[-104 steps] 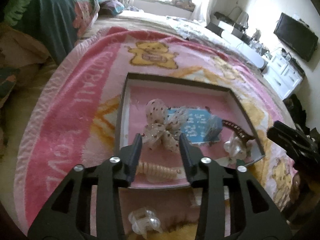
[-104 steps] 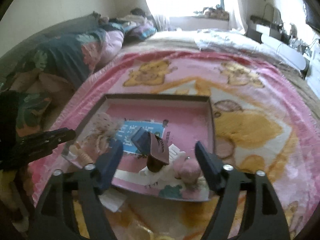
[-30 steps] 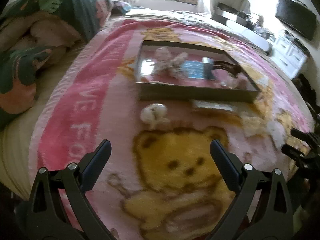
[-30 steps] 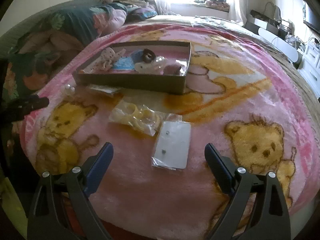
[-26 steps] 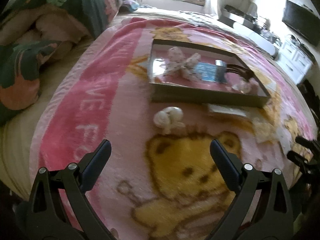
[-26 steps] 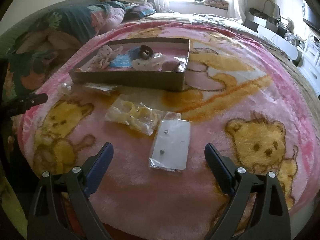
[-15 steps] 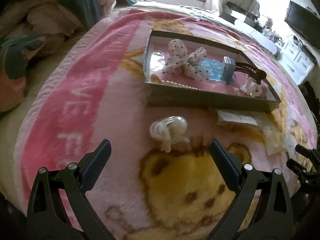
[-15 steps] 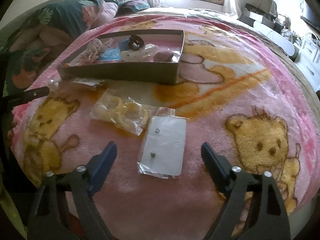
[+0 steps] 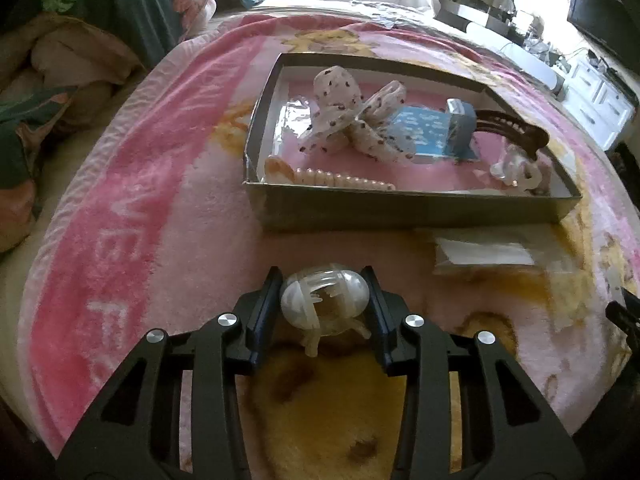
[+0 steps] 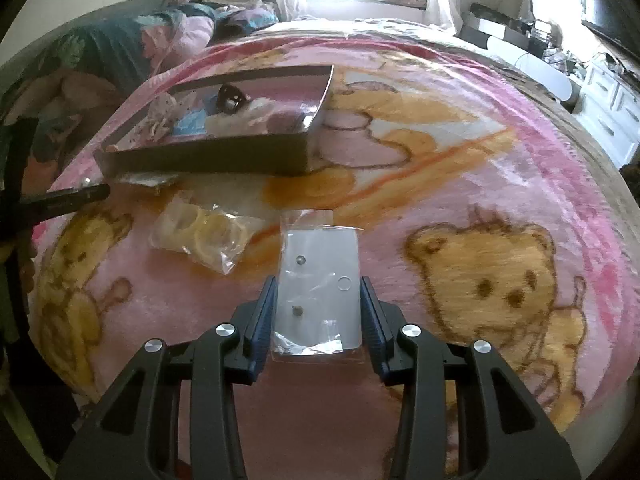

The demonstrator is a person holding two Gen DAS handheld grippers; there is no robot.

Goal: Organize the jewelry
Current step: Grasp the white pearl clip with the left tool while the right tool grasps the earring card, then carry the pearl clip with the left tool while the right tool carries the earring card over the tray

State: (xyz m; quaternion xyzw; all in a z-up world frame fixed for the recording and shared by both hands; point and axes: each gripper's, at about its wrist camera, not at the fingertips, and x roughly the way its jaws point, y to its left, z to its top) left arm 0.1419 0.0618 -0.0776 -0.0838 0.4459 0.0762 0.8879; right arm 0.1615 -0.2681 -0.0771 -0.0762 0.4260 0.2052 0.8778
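My left gripper is closed around a clear pearly hair claw clip lying on the pink bear blanket, its fingers touching both sides. My right gripper is closed on a small plastic bag holding a white earring card. The shallow grey box lies beyond; it holds a dotted bow, a blue card, a brown hair clip, a pearl barrette and a clear clip. The box also shows in the right wrist view.
A bag of yellowish rings lies left of the earring card. A flat white packet lies just in front of the box. Bedding is piled at the left. The other gripper's tip shows at the left edge.
Both grippers moved forward and down and narrowed from wide open. The left one now grips the claw clip, the right one the earring card bag.
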